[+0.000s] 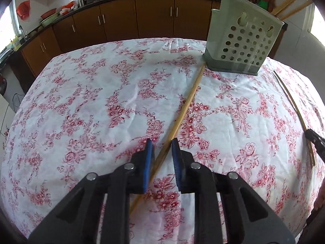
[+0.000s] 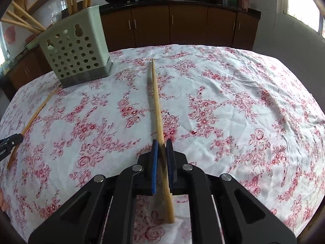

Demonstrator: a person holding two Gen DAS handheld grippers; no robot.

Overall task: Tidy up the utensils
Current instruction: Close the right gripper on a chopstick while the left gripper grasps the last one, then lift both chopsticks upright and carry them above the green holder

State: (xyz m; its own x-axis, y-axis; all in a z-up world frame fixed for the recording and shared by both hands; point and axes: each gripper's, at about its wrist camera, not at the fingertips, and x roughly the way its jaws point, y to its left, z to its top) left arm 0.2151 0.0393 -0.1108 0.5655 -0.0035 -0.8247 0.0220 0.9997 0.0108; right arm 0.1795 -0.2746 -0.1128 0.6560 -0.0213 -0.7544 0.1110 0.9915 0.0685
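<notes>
Two chopsticks lie on the table [image 1: 85,93], one per gripper, both outside the holder.

Left gripper [image 1: 161,142]: jaws apart, straddling the near part of the left chopstick [image 1: 187,101]; pads not visibly touching it. This chopstick is pale bamboo, thin and straight, flat on the floral cloth, running from about 7 o'clock up to 1 o'clock, its far tip touching or just beside the base of the chopstick holder [image 1: 241,38]. Risk: jaws sit at an angle to the stick, so closing may roll or skid it on the loose cloth rather than pinch it. Any push along its length would press the tip against the holder base and could nudge the holder.

Holder: pale green perforated plastic on a darker grey base, upright, at 1 o'clock in the left view and 10 o'clock in the right. Several chopsticks already stand in it, some leaning out sideways. Risk: the leaning sticks could block the opening for incoming ones.

Right gripper [image 2: 161,141]: closed on the right chopstick [image 2: 156,99], gripping near its thick end. The stick points to 12 o'clock, with a shadow alongside; cannot tell whether the far tip is lifted. Risk: the grip is far from the middle, so the long free end may pivot or slip when swung toward the holder.
</notes>
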